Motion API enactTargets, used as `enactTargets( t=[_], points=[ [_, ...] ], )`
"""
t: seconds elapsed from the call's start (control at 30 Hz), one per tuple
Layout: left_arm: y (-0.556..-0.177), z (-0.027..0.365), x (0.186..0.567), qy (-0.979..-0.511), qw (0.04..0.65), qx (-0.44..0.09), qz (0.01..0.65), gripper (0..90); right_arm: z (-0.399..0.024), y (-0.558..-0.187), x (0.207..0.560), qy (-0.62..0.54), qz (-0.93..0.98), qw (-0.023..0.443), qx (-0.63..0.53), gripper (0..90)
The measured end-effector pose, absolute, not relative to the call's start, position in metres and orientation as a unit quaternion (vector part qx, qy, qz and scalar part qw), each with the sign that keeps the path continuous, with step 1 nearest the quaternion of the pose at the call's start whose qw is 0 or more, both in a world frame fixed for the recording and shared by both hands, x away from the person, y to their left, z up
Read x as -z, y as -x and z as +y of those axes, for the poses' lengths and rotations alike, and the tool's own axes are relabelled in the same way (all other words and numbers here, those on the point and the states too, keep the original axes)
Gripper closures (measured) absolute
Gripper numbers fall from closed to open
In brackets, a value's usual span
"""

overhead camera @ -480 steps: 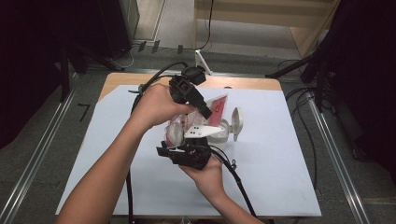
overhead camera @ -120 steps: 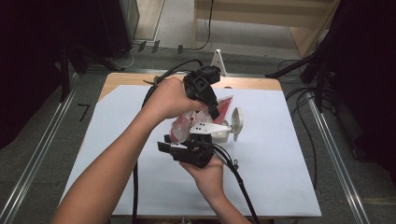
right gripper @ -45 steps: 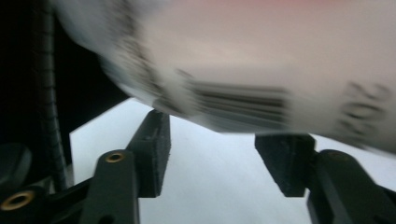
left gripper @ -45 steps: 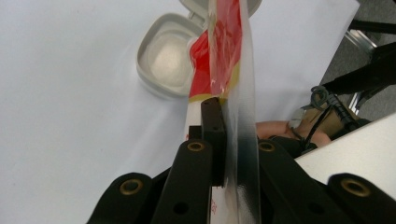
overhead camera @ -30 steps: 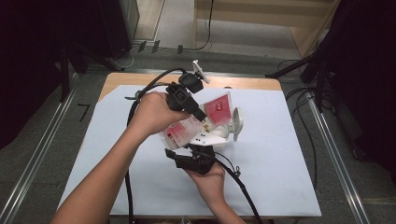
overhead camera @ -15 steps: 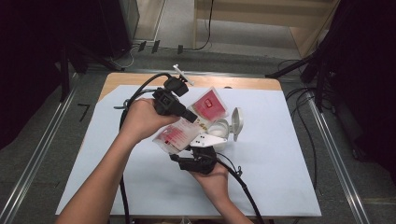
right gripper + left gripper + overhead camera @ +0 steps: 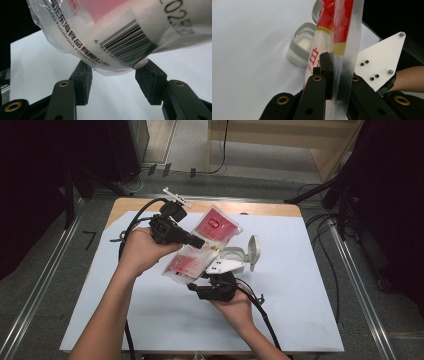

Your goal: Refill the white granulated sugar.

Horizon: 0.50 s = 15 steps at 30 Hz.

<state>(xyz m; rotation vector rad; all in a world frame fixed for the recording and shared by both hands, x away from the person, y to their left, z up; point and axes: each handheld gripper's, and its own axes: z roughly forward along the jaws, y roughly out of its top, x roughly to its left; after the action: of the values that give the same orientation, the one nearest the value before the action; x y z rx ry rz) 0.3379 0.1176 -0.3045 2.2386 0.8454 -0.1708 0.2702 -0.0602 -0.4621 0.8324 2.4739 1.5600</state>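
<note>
Over white table [image 7: 310, 310], pouch [image 7: 200, 247] pinched btwn left gripper [image 7: 192, 241] fingers [image 7: 325, 72].

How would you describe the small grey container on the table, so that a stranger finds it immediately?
Start at the white table and look just right of the red and white pouch held above its middle. There stands a small grey container, and its hinged lid is open and upright. Nothing else here is grey and rigid with a lid.

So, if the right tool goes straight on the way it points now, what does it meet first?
Most likely the bag: its barcoded lower end hangs just ahead of the right tool, between the open jaws. The right-hand pad seems to touch it already. Behind is the white table sheet; depth is uncertain.
</note>
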Motion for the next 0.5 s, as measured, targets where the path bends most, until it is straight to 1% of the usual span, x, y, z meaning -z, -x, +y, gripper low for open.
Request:
enactTargets(
  t=[0.13,0.4,0.5],
  points=[
    [-0.336,0.125,0.305,-0.864,0.375,0.060,0.331,90.0,-0.061,-0.272,0.463,-0.268,0.818,0.035,-0.508,52.0],
    [-0.339,0.142,0.306,-0.864,0.370,0.040,0.341,90.0,-0.067,-0.274,0.456,-0.231,0.838,0.015,-0.494,52.2],
    [-0.342,0.148,0.310,-0.861,0.365,0.031,0.352,90.0,-0.073,-0.276,0.454,-0.222,0.838,-0.008,-0.498,52.3]
  ],
)
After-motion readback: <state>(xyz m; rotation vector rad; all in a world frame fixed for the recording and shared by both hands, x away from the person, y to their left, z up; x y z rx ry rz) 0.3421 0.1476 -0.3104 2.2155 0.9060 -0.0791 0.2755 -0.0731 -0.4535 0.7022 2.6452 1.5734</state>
